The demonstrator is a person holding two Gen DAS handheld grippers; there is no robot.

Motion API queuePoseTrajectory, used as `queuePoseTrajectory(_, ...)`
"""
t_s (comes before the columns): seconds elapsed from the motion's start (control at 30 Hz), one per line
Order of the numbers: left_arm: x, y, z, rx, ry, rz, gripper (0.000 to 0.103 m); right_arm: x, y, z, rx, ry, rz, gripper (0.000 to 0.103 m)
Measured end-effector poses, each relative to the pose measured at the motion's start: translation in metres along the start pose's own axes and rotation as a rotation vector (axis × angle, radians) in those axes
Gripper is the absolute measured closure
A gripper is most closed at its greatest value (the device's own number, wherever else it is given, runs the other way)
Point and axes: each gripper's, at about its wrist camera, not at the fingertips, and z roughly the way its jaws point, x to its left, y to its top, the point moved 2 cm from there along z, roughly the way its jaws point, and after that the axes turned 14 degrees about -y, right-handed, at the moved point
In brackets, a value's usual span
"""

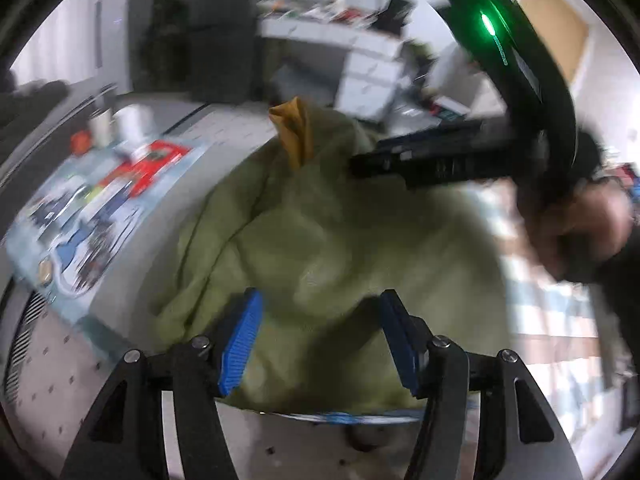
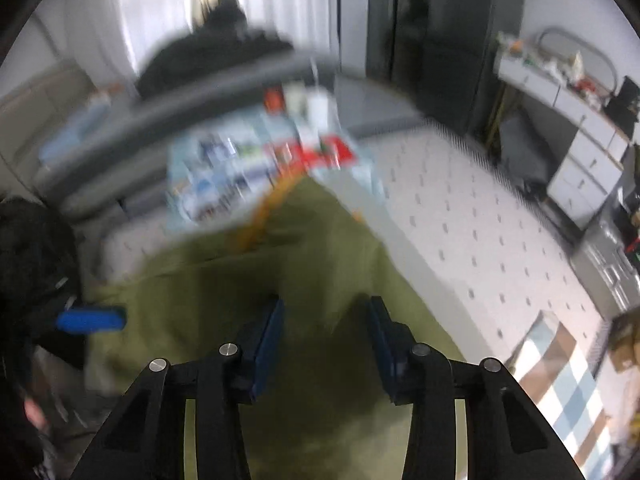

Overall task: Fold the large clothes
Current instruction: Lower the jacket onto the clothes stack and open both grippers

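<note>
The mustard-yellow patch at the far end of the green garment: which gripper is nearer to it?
Right. In the left wrist view the right gripper hangs just beside the yellow patch, while the left gripper sits at the green garment's near end, jaws open.

The garment (image 1: 320, 240) was olive green, paler and yellowish in the left wrist view and darker in the right — with a mustard-orange lining (image 1: 294, 132) showing at its far end. Both grippers were black with blue pads (image 1: 240, 344) on their jaws. The floor mat (image 2: 480, 232) was white with small grey marks in a regular pattern. A pale blue sheet (image 1: 92, 216) beside the garment carried red, white and dark printed patches. Near the right edge lay a rug (image 2: 568, 384) checked in brown, white and light blue. A green light (image 1: 487, 24) glowed on the black right gripper (image 1: 460, 156).
</note>
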Motion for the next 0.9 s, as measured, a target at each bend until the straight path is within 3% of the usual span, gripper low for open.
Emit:
queuePoseTrajectory(0.17, 0.031, -0.004, 0.029, -0.045, -0.007, -0.084, 0.048, 0.013, 0.004, 0.05, 0.137, -0.052, -0.003, 0.061)
queuePoseTrajectory(0.27, 0.039, -0.01, 0.031, -0.04, -0.012, -0.087, 0.048, 0.011, 0.006, 0.05, 0.144, -0.055, 0.002, 0.061)
queuePoseTrajectory(0.4, 0.044, -0.01, 0.02, -0.041, 0.005, -0.046, 0.047, -0.001, 0.005, -0.008, 0.075, -0.075, -0.017, 0.065)
queuePoseTrajectory(0.47, 0.045, -0.005, 0.014, -0.052, -0.001, -0.055, 0.047, -0.006, -0.009, -0.051, 0.005, 0.001, -0.007, 0.066)
queuePoseTrajectory(0.53, 0.039, -0.001, 0.01, -0.051, 0.002, -0.057, 0.047, -0.002, -0.037, -0.082, -0.023, -0.051, -0.076, 0.063)
queuePoseTrajectory(0.63, 0.021, 0.0, 0.005, -0.021, 0.017, -0.042, 0.048, 0.006, -0.09, -0.045, 0.122, -0.074, -0.147, 0.062)
queuePoseTrajectory(0.7, 0.01, 0.0, 0.009, -0.007, 0.08, -0.001, 0.047, 0.01, -0.108, -0.024, 0.112, -0.098, -0.131, 0.06)
queuePoseTrajectory(0.8, 0.009, -0.001, 0.007, -0.016, 0.098, -0.024, 0.047, 0.01, -0.104, -0.032, 0.106, -0.112, -0.106, 0.061)
queuePoseTrajectory(0.83, 0.012, 0.0, 0.007, -0.016, 0.093, -0.037, 0.047, 0.008, -0.1, -0.04, 0.107, -0.093, -0.113, 0.067)
queuePoseTrajectory(0.9, 0.017, -0.001, 0.006, -0.018, 0.082, -0.042, 0.047, -0.005, -0.087, -0.058, 0.058, -0.105, -0.094, 0.067)
